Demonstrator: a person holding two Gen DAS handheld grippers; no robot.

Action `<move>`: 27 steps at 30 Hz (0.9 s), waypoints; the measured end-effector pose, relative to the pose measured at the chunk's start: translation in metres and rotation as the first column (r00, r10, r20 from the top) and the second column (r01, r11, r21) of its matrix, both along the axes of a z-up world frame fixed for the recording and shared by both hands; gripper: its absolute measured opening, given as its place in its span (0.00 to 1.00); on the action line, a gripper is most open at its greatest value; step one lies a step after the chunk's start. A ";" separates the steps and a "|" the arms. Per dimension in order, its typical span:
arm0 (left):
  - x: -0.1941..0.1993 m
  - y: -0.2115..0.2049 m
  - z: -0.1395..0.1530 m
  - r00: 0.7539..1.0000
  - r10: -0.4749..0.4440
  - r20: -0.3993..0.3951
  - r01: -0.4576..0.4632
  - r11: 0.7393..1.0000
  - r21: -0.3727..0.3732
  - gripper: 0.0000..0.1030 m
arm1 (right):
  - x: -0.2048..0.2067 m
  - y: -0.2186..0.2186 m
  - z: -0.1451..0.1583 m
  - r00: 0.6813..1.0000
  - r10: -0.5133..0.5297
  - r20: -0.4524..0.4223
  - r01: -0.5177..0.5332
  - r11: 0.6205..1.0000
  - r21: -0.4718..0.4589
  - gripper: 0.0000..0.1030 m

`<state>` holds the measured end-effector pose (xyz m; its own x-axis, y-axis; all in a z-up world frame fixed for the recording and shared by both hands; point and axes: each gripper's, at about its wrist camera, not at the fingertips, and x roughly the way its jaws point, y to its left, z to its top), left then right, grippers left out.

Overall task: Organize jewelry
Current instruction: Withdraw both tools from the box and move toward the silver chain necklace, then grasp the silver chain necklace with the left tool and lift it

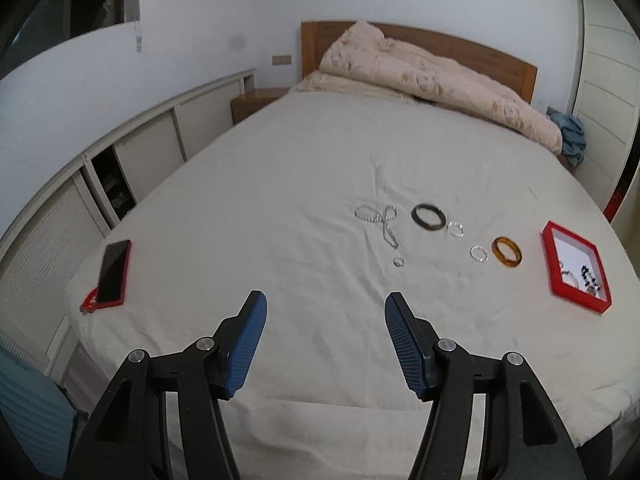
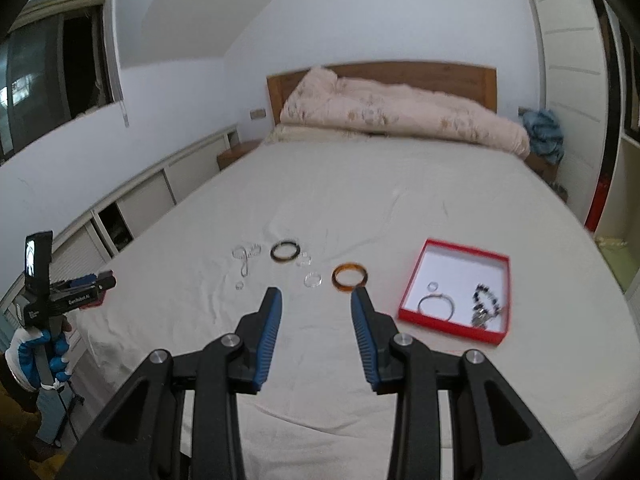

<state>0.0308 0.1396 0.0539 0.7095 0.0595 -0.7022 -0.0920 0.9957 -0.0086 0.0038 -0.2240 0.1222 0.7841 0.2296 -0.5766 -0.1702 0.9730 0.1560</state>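
Note:
Jewelry lies on the white bed sheet: an amber bangle (image 1: 507, 252) (image 2: 351, 276), a dark bangle (image 1: 428, 216) (image 2: 285, 251), a beaded bracelet with a chain (image 1: 378, 218) (image 2: 246, 256), and small clear rings (image 1: 479, 254) (image 2: 313, 279). A red tray (image 1: 549, 258) (image 2: 412, 292) at the right holds a silver bangle (image 2: 437, 305), a ring and dark beads (image 2: 486, 304). My left gripper (image 1: 324, 300) is open and empty above the sheet. My right gripper (image 2: 316, 294) is open and empty, just short of the amber bangle.
A phone in a red case (image 1: 113, 272) lies at the bed's left edge. A folded quilt (image 1: 432, 76) lies by the wooden headboard. Low cabinets (image 1: 132, 164) run along the left wall. The left hand-held gripper (image 2: 64, 292) shows at the left of the right wrist view.

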 end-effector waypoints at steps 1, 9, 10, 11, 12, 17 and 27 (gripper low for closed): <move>0.006 -0.001 -0.007 1.000 -0.001 -0.017 0.001 1.000 -0.005 0.59 | 0.008 0.002 -0.008 1.000 0.005 -0.020 -0.005 1.000 0.000 0.33; 0.052 -0.006 -0.056 0.992 -0.006 -0.128 0.003 1.000 -0.023 0.59 | 0.077 0.023 -0.058 0.989 0.057 -0.138 -0.055 0.998 0.015 0.33; 0.060 -0.006 -0.060 0.990 -0.007 -0.138 0.003 1.000 -0.023 0.59 | 0.086 0.027 -0.063 0.987 0.065 -0.148 -0.064 0.998 0.015 0.33; 0.067 -0.006 -0.063 0.989 -0.008 -0.145 0.004 1.000 -0.024 0.59 | 0.096 0.031 -0.067 0.985 0.075 -0.158 -0.073 0.997 0.017 0.33; 0.075 -0.006 -0.067 0.988 -0.009 -0.152 0.006 1.000 -0.024 0.59 | 0.107 0.036 -0.072 0.982 0.085 -0.166 -0.083 0.996 0.018 0.33; 0.120 -0.010 -0.079 0.985 -0.020 -0.173 0.017 1.000 -0.020 0.59 | 0.154 0.053 -0.090 0.973 0.123 -0.194 -0.120 0.992 0.031 0.32; 0.211 -0.035 -0.109 0.974 -0.110 -0.196 0.103 0.994 -0.047 0.59 | 0.242 0.071 -0.128 0.958 0.160 -0.238 -0.155 0.987 0.040 0.31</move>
